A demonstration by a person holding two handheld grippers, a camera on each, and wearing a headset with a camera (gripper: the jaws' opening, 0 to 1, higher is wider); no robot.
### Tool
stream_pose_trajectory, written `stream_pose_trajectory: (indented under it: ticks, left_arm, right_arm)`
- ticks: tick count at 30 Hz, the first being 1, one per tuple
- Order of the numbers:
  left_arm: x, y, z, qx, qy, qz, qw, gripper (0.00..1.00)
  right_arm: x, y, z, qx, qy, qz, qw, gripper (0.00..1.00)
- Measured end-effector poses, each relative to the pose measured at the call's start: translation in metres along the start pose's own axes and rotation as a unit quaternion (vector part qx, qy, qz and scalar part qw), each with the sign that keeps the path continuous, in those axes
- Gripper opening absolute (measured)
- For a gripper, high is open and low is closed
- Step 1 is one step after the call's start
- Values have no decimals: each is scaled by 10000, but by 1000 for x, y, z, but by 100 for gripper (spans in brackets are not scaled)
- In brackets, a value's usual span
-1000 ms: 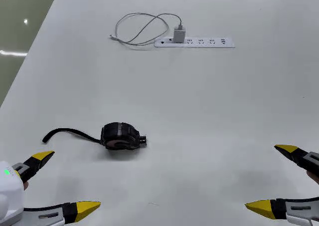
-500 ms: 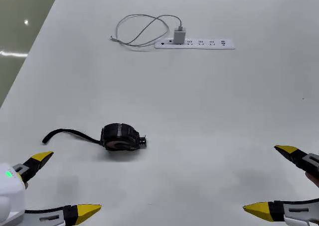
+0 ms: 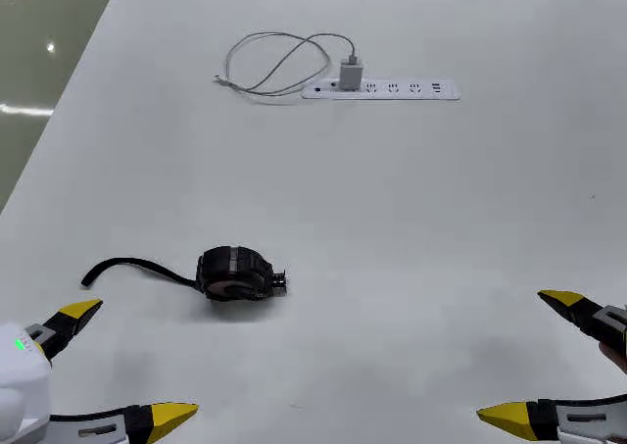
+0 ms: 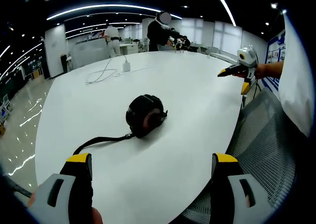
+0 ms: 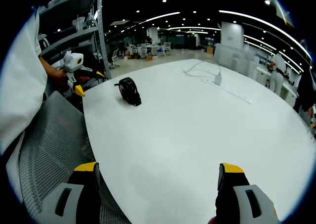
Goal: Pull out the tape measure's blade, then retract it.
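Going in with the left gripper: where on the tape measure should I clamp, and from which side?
Probably the tape measure by its black body, across the broad faces, with the left gripper coming from the strap end. The blade tip sticks out of the opposite end, which should stay free for the right gripper.

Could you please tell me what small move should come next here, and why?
Probably ease the left claw forward around the tape measure: it lies nearer that claw than the right claw, both stand open and apart from it, and the blade is not yet pulled out.
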State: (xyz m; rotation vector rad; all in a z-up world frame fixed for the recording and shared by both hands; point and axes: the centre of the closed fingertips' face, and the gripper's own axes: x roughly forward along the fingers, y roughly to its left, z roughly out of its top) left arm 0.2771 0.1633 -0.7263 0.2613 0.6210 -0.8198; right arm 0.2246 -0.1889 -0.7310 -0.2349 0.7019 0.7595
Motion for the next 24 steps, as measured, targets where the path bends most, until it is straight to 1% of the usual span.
stream_pose_trajectory:
  ticks: [3,5,6,7,8,10,11,12,13,14,15,16,24]
  left_arm:
    - [0,0,2,-41,-16,-4,10000,99]
    - [0,1,2,-18,-19,24,10000,99]
    - [0,-2,2,-60,-19,-26,10000,99]
    - [0,2,3,2,-56,85,9999,99]
    - [0,0,3,-42,-37,14,10000,97]
    - [0,1,4,-20,-73,66,9999,98]
    - [-1,-1,3,-72,-17,13,10000,94]
    - [-1,-2,2,-31,-13,-3,10000,91]
    - [0,-2,2,-13,-15,12,10000,92]
    - [0,-1,3,-5,-37,27,10000,97]
    - [0,-2,4,-55,-62,-8,10000,98]
    - [0,0,4,-67,-61,28,10000,98]
    - [0,0,4,-71,-74,-16,9999,99]
  right_arm:
    - [0,-1,-1,6,-1,-6,10000,99]
    - [0,-2,-2,8,-4,-3,10000,99]
    - [0,-2,-2,2,-1,-3,10000,99]
    - [0,-2,-2,4,-3,-4,10000,99]
    - [0,-2,-2,16,-10,-3,10000,99]
    - [0,-2,-2,14,-13,-7,10000,99]
    - [0,-2,-2,17,-8,-6,10000,99]
    - [0,-2,-3,15,-5,-6,10000,99]
    - [0,-2,-2,15,-5,-3,10000,99]
    - [1,-2,-2,17,-5,0,10000,99]
    - [1,-1,-2,16,-6,1,10000,99]
    - [1,-1,-2,15,-6,3,10000,99]
    - [0,-2,-2,14,-3,2,10000,99]
